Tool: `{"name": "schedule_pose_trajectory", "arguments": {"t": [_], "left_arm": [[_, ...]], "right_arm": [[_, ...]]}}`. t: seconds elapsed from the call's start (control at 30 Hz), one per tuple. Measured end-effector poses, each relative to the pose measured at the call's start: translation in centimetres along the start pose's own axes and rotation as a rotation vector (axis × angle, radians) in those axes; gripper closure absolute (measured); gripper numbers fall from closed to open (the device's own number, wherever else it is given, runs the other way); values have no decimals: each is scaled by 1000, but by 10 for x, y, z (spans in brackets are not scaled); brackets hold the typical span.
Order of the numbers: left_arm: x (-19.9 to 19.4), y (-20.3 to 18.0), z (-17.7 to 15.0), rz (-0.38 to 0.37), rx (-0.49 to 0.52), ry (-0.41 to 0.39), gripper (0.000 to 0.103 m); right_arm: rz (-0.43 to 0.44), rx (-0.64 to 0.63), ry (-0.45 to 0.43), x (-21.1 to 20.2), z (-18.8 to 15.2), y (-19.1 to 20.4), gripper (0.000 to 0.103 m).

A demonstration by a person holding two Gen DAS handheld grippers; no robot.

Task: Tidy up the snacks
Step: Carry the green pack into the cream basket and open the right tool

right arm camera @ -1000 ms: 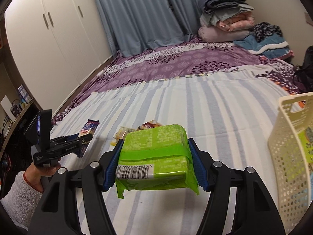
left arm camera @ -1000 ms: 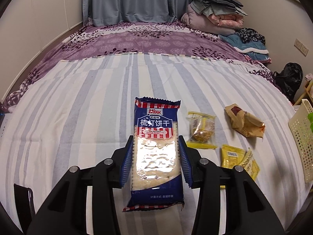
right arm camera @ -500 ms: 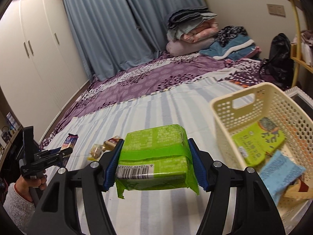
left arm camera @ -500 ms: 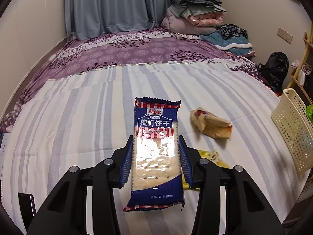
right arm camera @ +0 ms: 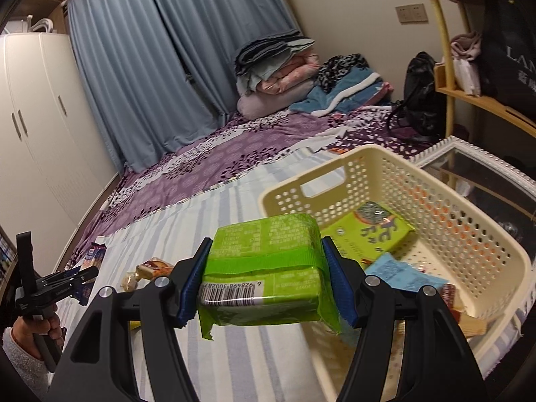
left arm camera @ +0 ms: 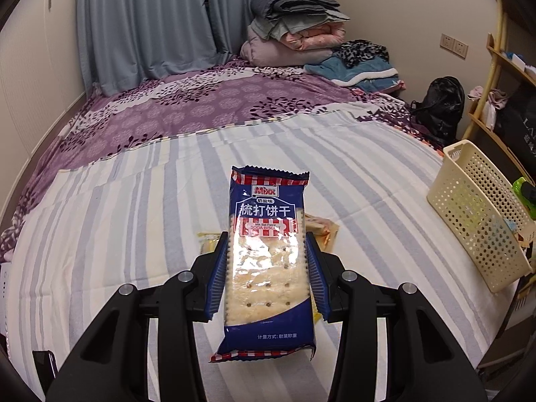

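Two grippers, each clamped on a snack pack above the striped bed.

Blue pads of the left gripper (left arm camera: 266, 276) press both long sides of a blue soda biscuit pack (left arm camera: 268, 258), which stands lengthwise between the jaws, its red-striped top end pointing far; under it, small yellow and orange wrapped snacks (left arm camera: 323, 229) lie on the striped sheet (left arm camera: 134, 217), partly hidden. The right gripper (right arm camera: 264, 281) grips a green pack (right arm camera: 264, 264) by its two ends, barcode facing near, held at the near left corner of the cream perforated basket (right arm camera: 469, 234). Inside the basket lie a green box (right arm camera: 368, 234) and a light blue packet (right arm camera: 398, 274). At far left of the right wrist view, a hand (right arm camera: 37, 331) holds the left gripper with the biscuit pack.
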State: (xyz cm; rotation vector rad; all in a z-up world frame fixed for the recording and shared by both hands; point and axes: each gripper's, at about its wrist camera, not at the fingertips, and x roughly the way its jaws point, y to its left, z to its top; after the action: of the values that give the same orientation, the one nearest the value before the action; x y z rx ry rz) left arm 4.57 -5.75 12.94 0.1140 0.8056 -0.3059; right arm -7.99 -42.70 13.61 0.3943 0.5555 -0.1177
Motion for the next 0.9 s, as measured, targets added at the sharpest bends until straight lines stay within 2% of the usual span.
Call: {"name": "schedule_pose_trajectory", "arguments": {"t": [0.4, 0.5, 0.53, 0.57, 0.9], "left_arm": [[-10, -33, 11, -27, 60, -21, 59], [-11, -40, 12, -37, 68, -24, 59], [-12, -43, 12, -40, 72, -24, 59], [-12, -46, 12, -44, 78, -24, 59], [-12, -81, 16, -92, 138, -31, 59]], "right_arm": [[-84, 76, -25, -14, -4, -43, 39], [-121, 114, -35, -17, -6, -57, 32], [-125, 129, -42, -19, -7, -61, 22], [-127, 144, -51, -21, -8, -64, 19], [-147, 181, -71, -29, -15, -83, 19]]}}
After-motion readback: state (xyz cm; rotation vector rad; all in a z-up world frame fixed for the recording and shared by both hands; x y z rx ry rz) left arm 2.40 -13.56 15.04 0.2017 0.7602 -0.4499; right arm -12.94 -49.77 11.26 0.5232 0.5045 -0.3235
